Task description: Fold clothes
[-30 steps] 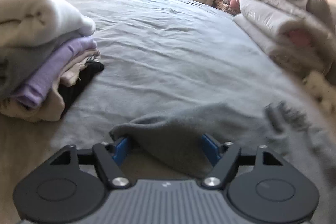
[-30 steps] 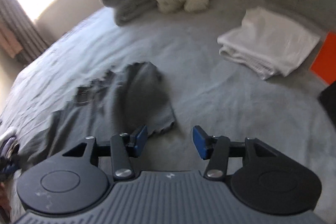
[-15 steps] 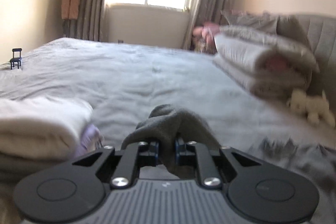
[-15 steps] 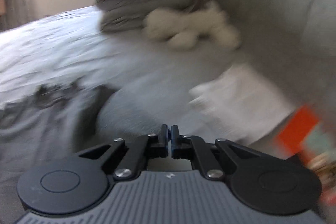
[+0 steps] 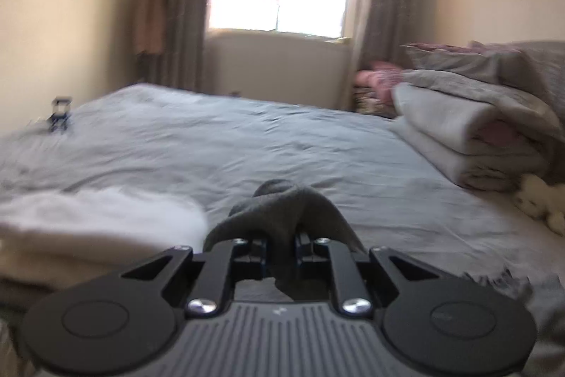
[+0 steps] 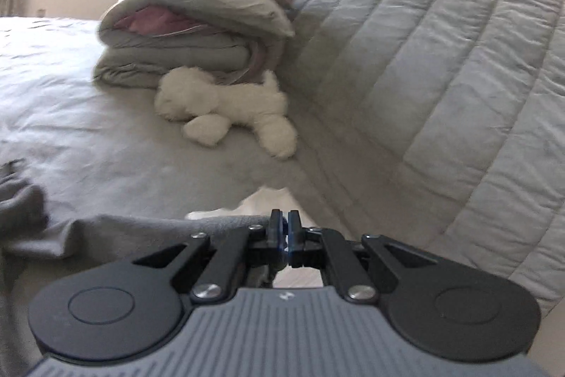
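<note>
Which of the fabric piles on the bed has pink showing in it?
The folded grey duvet stack against the quilted headboard, behind the white plush toy. The pale folded pile near the left gripper shows none.

One dark grey garment (image 5: 282,204), one white plush toy (image 6: 226,108), one folded duvet stack (image 6: 197,34), one folded clothes pile (image 5: 91,228).

The dark grey knit garment (image 5: 282,211) looks soft and matt, as does the wrinkled grey cloth bed sheet (image 5: 247,143). The white plush toy (image 6: 226,108) is fluffy; the grey quilted headboard (image 6: 441,76) stitched. Each matt black plastic tool (image 5: 281,244) carries shiny metal screws.
</note>
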The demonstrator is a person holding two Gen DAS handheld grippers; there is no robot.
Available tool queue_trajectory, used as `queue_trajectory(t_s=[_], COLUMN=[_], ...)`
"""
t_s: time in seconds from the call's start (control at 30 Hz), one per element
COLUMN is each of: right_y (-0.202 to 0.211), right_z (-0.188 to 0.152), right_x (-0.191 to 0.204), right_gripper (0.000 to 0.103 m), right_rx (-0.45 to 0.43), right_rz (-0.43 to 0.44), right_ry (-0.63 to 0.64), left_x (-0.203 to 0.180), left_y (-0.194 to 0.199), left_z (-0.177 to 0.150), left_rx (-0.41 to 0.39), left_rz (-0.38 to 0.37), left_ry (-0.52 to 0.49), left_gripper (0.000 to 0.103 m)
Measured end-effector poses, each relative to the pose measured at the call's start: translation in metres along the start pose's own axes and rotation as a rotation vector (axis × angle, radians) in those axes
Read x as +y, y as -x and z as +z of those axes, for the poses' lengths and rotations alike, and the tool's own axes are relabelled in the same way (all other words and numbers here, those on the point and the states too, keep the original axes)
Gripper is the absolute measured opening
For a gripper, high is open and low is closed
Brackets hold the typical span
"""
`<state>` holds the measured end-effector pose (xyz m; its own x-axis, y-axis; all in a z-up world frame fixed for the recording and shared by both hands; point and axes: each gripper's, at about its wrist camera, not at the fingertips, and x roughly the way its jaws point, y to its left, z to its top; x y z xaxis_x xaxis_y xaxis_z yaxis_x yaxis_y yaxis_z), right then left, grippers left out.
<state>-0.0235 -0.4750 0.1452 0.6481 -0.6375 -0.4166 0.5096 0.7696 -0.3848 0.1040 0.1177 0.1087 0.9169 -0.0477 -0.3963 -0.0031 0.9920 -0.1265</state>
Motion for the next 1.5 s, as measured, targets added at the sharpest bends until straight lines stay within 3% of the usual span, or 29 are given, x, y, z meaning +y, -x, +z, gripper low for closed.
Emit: queue_trajectory(t_s=[0.07, 0.17, 0.4, 0.63, 0.8, 0.9, 1.03, 1.17, 1.2, 1.27, 1.37, 1.43, 1.5], right_y=[0.0, 0.005, 0.009, 0.014, 0.027, 0.035, 0.005, -0.026, -0.029, -0.034, -0.038, -0.029, -0.007], right_z=[0.0, -0.002, -0.002, 0.006, 0.042, 0.059, 0.044, 0.004, -0.006, -0.024, -0.038, -0.04, -0.041], right_x=[-0.009, -0.017, 0.006, 0.037, 0.013, -0.005, 0.025, 0.04, 0.04, 0.04, 0.051, 0.064, 0.077], right_gripper=[0.003, 0.003, 0.003, 0.003, 0.003, 0.003, 0.003, 0.004, 0.004, 0.014, 0.015, 0.015, 0.021], right_rx=[-0.011, 0.007, 0.029, -0.02, -0.16, -0.222, -0.096, 0.026, 0.039, 0.078, 0.286, 0.403, 0.422], right_rz=[-0.039, -0.02, 0.004, 0.042, -0.03, -0.065, -0.127, -0.16, -0.138, -0.057, 0.261, 0.459, 0.566], right_ry=[-0.02, -0.015, 0.058, 0.243, 0.1, -0.056, 0.068, 0.061, 0.053, 0.056, 0.104, 0.069, 0.038], left_x=[0.008, 0.016, 0.015, 0.031, 0.041, 0.037, 0.023, 0.024, 0.021, -0.001, -0.047, -0.073, -0.096], left_y=[0.001, 0.008, 0.006, 0.006, 0.026, 0.014, -0.002, 0.002, 0.008, 0.03, 0.068, 0.091, 0.114], left_z=[0.001, 0.003, 0.0, 0.012, 0.03, 0.028, 0.014, 0.016, 0.018, 0.02, -0.004, -0.031, -0.061], left_rx=[0.007, -0.017, 0.002, -0.002, -0.096, -0.051, 0.001, 0.017, 0.032, 0.079, 0.195, 0.271, 0.341], left_rz=[-0.002, -0.053, -0.061, -0.093, -0.116, -0.08, 0.039, 0.064, 0.055, -0.015, -0.091, -0.114, -0.157], left_ry=[0.035, 0.074, 0.06, 0.141, 0.221, 0.213, 0.12, 0.161, 0.166, 0.121, 0.074, 0.032, -0.007], left_gripper=[0.014, 0.014, 0.014, 0.014, 0.015, 0.018, 0.021, 0.036, 0.036, 0.04, 0.066, 0.066, 0.066])
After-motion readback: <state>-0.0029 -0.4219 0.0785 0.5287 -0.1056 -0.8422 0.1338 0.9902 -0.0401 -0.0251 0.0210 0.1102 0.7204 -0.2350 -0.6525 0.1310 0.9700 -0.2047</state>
